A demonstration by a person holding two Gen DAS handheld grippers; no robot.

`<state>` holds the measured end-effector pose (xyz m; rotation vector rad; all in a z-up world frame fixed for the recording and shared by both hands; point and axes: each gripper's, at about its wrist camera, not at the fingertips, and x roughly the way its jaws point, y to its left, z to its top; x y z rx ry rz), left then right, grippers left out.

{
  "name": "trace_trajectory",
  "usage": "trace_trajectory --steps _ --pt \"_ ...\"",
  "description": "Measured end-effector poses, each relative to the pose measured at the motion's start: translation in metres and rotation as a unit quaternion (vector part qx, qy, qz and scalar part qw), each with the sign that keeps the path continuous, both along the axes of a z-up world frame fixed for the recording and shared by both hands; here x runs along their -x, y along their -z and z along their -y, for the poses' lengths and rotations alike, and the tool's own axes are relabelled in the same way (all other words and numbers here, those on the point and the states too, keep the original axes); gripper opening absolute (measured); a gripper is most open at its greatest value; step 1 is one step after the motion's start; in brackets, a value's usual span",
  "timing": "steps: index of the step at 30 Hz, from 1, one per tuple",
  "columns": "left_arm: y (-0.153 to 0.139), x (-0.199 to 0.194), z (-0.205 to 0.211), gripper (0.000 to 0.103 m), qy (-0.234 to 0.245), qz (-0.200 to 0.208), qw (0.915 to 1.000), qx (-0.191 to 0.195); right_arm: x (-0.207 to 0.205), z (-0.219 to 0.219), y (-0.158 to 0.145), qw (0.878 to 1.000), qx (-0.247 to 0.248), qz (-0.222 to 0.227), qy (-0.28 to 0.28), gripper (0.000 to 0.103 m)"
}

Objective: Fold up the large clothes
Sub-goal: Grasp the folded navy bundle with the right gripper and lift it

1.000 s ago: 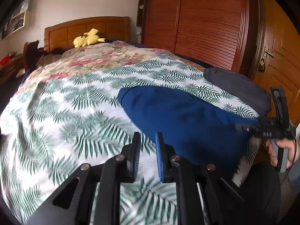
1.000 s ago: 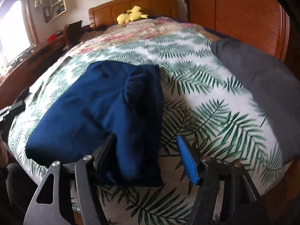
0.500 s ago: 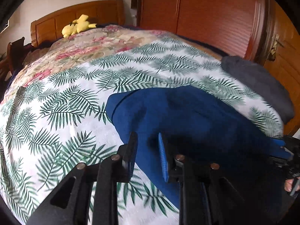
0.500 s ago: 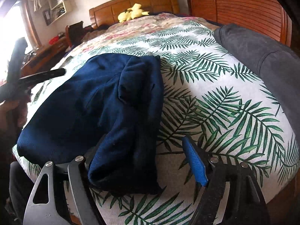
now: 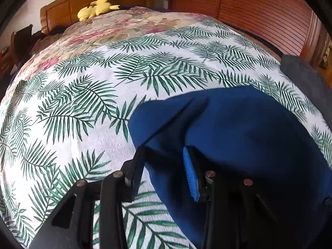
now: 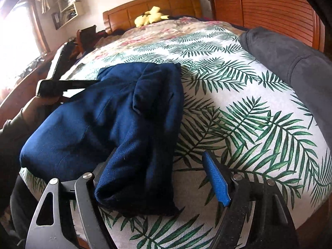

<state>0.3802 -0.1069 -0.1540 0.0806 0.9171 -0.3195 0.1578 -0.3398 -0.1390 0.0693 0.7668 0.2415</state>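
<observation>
Blue top (image 6: 116,120) is lying bunched near the foot edge of the bed (image 5: 87,108), on the palm-leaf sheet, with one thick folded flap running down toward the edge. Left tongs (image 5: 164,166) are spread moderately, sitting right at the top's left edge, cloth between the fingers but nothing pinched yet as far as I can see. Right tongs (image 6: 159,178) are spread wide around the end of that flap, left finger tucked against the fabric, blue-padded right finger over bare sheet. Grey garment (image 6: 290,62) sits off to the right by the wardrobe (image 6: 269,6). Yellow plush (image 5: 97,7) is up by the headboard (image 5: 68,10).
</observation>
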Motion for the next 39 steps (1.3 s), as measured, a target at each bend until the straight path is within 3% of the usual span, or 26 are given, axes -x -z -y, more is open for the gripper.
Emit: trace_trajectory --steps 13,25,33,38,39 --pt "0.006 -0.027 0.008 0.039 0.003 0.001 0.9992 -0.040 0.001 -0.006 -0.002 1.000 0.010 -0.004 0.003 0.080" --pt "0.005 -0.004 -0.012 0.041 -0.002 -0.011 0.9996 -0.024 0.001 -0.005 -0.001 1.000 0.015 -0.006 0.005 0.081" --pt "0.014 -0.024 -0.015 0.051 -0.021 -0.028 0.9994 -0.004 -0.005 -0.001 0.006 0.999 -0.021 -0.041 -0.007 0.080" --pt "0.015 -0.034 -0.018 0.052 -0.030 -0.042 0.9984 0.021 -0.007 -0.007 0.009 0.997 -0.046 -0.057 -0.031 0.062" --pt "0.016 -0.035 -0.018 0.052 -0.033 -0.045 0.9981 0.025 -0.008 -0.009 0.010 0.996 -0.056 -0.061 -0.042 0.048"
